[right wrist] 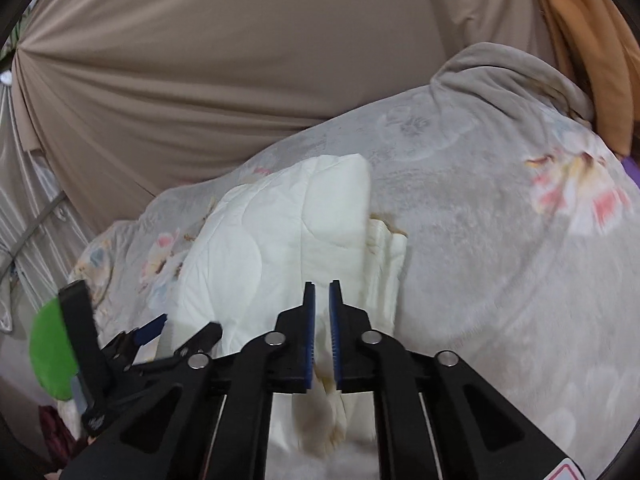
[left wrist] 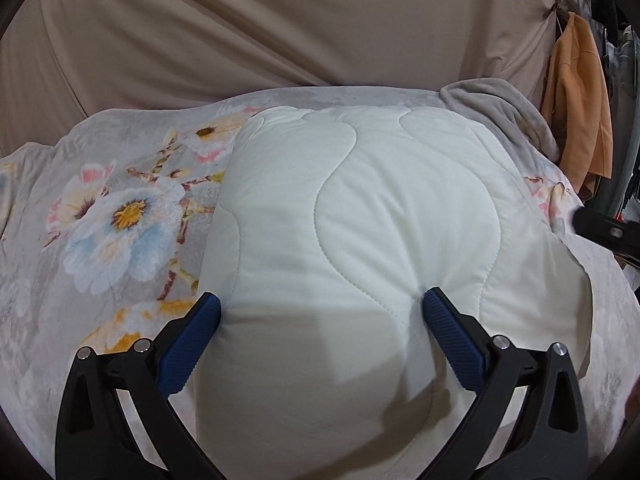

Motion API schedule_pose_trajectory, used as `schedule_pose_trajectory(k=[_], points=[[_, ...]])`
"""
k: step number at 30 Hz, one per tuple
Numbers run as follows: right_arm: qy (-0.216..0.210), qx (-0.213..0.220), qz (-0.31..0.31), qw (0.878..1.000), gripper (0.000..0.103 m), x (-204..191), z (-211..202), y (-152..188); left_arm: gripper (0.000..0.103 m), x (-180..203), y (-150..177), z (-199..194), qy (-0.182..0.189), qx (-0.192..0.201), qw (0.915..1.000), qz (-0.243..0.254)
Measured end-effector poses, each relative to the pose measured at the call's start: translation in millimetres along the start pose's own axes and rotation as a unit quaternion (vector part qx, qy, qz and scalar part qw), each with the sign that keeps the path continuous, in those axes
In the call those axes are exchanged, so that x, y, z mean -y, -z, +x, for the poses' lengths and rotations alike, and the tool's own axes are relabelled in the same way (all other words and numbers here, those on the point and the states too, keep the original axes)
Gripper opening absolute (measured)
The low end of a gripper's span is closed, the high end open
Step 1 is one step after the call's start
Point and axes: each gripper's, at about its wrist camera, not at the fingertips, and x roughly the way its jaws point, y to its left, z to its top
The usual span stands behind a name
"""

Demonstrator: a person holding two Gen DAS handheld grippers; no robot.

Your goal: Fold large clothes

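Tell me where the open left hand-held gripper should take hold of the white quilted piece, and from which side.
Grip the white quilted piece at its near folded edge, coming straight in from the front. The left hand-held gripper already straddles that edge, jaws wide. The fold is thick and puffy, so bite deep. The right hand-held gripper appears to pinch the layered side edge.

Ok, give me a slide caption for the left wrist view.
Open left hand-held gripper straddling the folded white quilted garment lying on a floral blanket.
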Motion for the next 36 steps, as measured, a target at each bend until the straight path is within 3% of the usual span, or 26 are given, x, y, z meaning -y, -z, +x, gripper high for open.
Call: schedule_pose_trajectory(k=[6, 9, 15, 20, 26, 36], points=[[0.044, -0.059, -0.018, 0.997, 0.0, 6.9, 59.6, 15.2, 0.098, 0.0, 1.3, 3.4, 0.001, -0.003, 1.0, 0.008], [0.044, -0.07, -0.01, 0.997, 0.0, 21.3, 77.9, 26.4, 0.098, 5.2, 4.5, 5.8, -0.006, 0.003, 0.9997, 0.022], [0.031, -0.046, 0.006, 0.998, 0.0, 14.3, 44.2, 19.9, 0.098, 1.5, 6.3, 9.1, -0.012, -0.002, 0.9998, 0.017], [0.012, -0.028, -0.035, 0.999, 0.0, -15.9, 3.1, 31.5, 0.098, -0.4, 6.1, 9.0, -0.009, -0.003, 0.9999, 0.011], [0.038, -0.069, -0.052, 0.996, 0.0, -14.8, 34.3, 61.6, 0.098, 3.8, 8.7, 8.6, -0.013, -0.001, 0.9997, 0.022], [0.038, -0.06, -0.047, 0.996, 0.0, -14.5, 35.4, 65.9, 0.098, 6.4, 10.9, 9.0, -0.026, 0.0, 0.9993, 0.027]])
